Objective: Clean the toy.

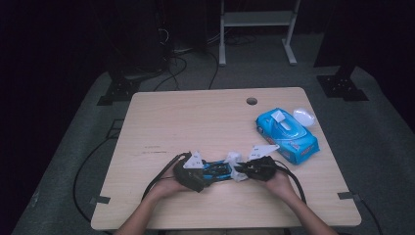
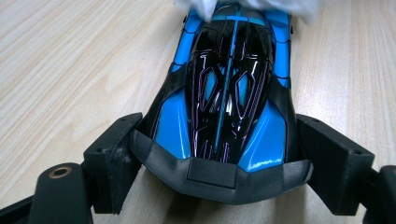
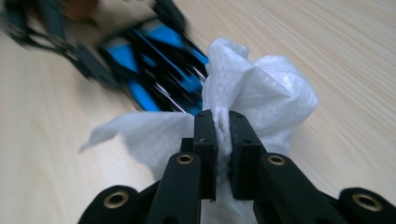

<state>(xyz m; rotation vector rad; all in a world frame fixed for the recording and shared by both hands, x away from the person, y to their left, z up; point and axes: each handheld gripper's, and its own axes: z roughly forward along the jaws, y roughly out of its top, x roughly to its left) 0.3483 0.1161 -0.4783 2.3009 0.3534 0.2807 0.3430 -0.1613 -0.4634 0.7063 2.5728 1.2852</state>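
A blue and black toy car [image 1: 216,170] [image 2: 229,88] [image 3: 154,70] lies on the wooden table [image 1: 195,122] near its front edge. My left gripper [image 1: 195,174] [image 2: 219,154] is shut on the car's rear end, one jaw against each side. The right gripper [image 1: 241,171] [image 3: 223,126] is shut on a crumpled white wet wipe [image 1: 234,161] [image 3: 252,98], and the wipe rests against the car's front end. In the left gripper view the wipe [image 2: 261,7] covers the nose of the car.
A blue pack of wet wipes [image 1: 288,134] lies at the right of the table with its white lid [image 1: 304,116] open beside it. A round hole [image 1: 251,101] sits near the far edge. Cables trail off the front left and right.
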